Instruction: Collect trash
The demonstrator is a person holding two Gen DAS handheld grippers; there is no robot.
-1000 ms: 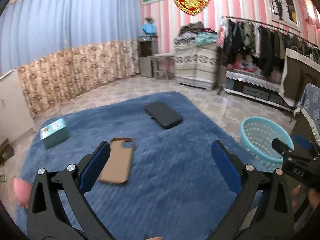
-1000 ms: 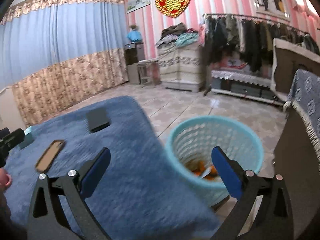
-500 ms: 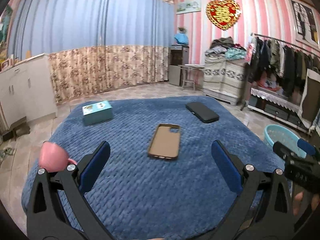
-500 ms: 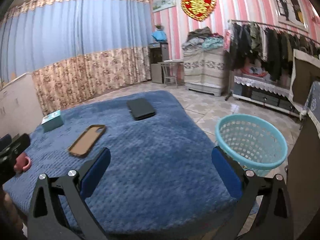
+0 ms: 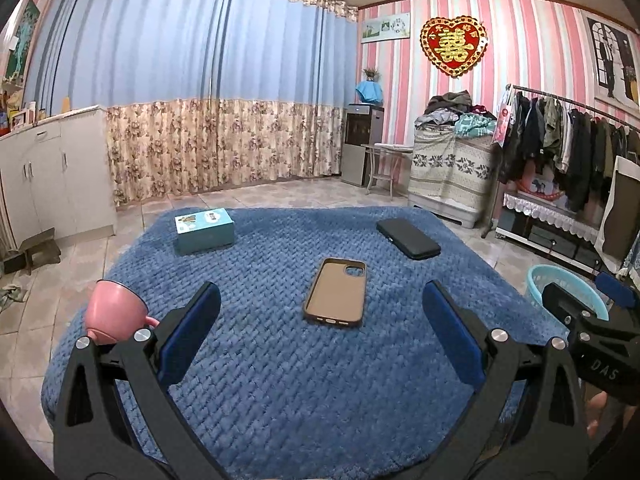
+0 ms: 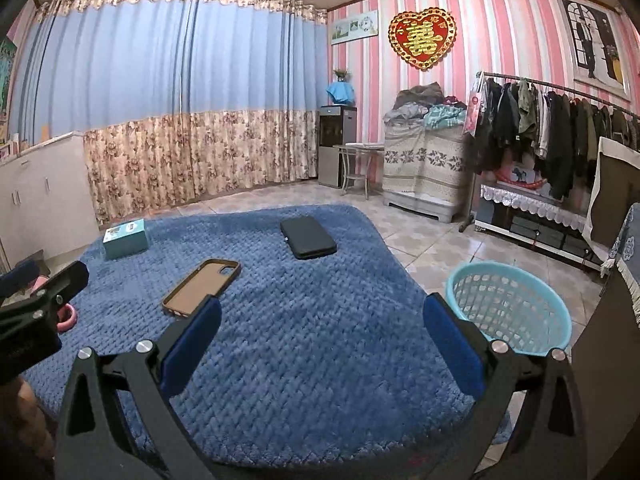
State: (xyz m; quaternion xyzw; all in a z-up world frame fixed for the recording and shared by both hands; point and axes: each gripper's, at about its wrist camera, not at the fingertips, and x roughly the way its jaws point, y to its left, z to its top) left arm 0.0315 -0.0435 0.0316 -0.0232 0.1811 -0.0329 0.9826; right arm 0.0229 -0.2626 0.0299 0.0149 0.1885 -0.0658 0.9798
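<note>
A blue knitted cover [image 5: 320,380] [image 6: 320,340] lies over a low surface. On it rest a brown phone case [image 5: 337,298] [image 6: 202,286], a black case [image 5: 408,238] [image 6: 308,237], a teal box [image 5: 204,230] [image 6: 125,238] and a pink cup [image 5: 114,314] [image 6: 66,316]. A light blue basket [image 6: 508,308] [image 5: 560,282] stands on the tiled floor to the right. My left gripper [image 5: 320,332] hangs open above the cover's near part, nothing between its fingers. My right gripper [image 6: 320,336] is open too, near the cover's right edge beside the basket.
White cabinets [image 5: 52,168] line the left wall. A clothes rack [image 6: 560,140] and a covered chest [image 6: 424,168] piled with clothes stand at the back right. A small table [image 6: 356,164] and a dispenser [image 6: 336,144] sit by the curtain. Tiled floor [image 6: 432,240] surrounds the cover.
Both grippers have pulled back and swung left, away from the basket; the whole cover is now in view. Both stay open and hold nothing.
</note>
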